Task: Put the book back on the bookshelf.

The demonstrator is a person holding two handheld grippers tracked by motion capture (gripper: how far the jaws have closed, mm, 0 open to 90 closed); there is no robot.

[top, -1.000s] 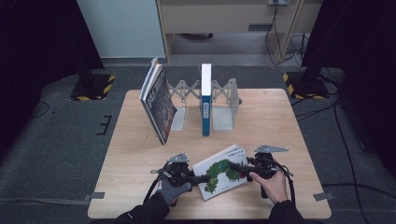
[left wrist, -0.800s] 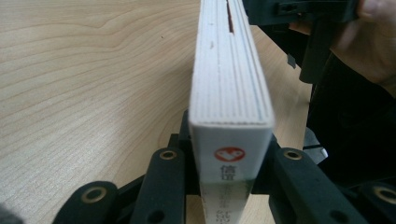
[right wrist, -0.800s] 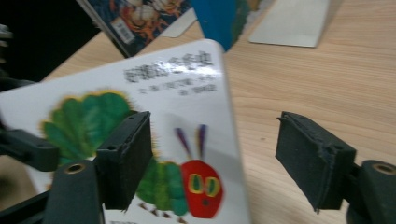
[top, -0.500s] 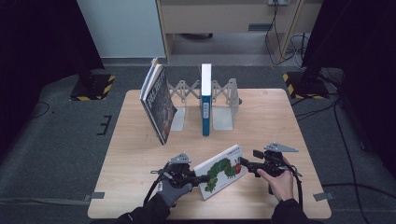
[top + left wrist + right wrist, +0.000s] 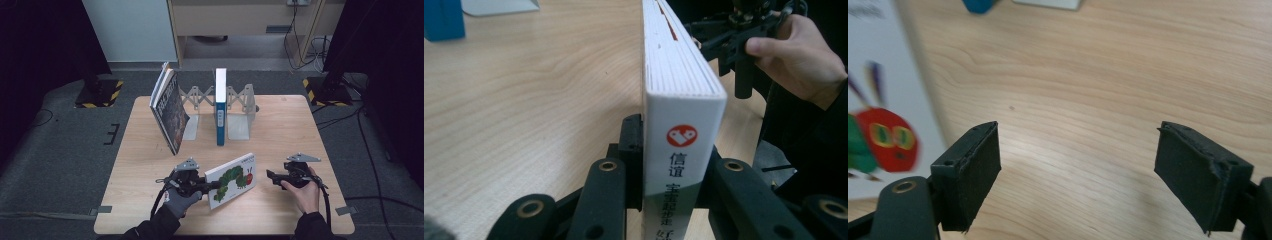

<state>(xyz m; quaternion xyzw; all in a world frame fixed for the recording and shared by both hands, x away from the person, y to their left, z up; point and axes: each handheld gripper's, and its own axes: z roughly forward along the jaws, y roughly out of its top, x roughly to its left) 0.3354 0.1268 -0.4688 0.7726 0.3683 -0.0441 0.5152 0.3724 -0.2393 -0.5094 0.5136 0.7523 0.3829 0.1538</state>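
Note:
A white picture book with a green caterpillar on its cover (image 5: 232, 179) stands tilted on its edge at the front of the wooden table (image 5: 280, 125). My left gripper (image 5: 207, 186) is shut on the book's left end. In the left gripper view the white spine (image 5: 681, 150) sits clamped between the two black jaws. To the right of the book, and apart from it, my right gripper (image 5: 272, 176) is open. The right gripper view shows its pads (image 5: 970, 170) spread wide over bare wood, with the book's cover (image 5: 883, 115) at the left.
At the back of the table stands a grey expandable book rack (image 5: 240, 107). A blue-spined book (image 5: 220, 107) is upright in it, and a dark book (image 5: 169, 107) leans at its left end. Dark floor surrounds the table.
The right gripper has let go of the picture book and drawn away to the right. The left gripper has tipped the book from lying flat up onto its edge.

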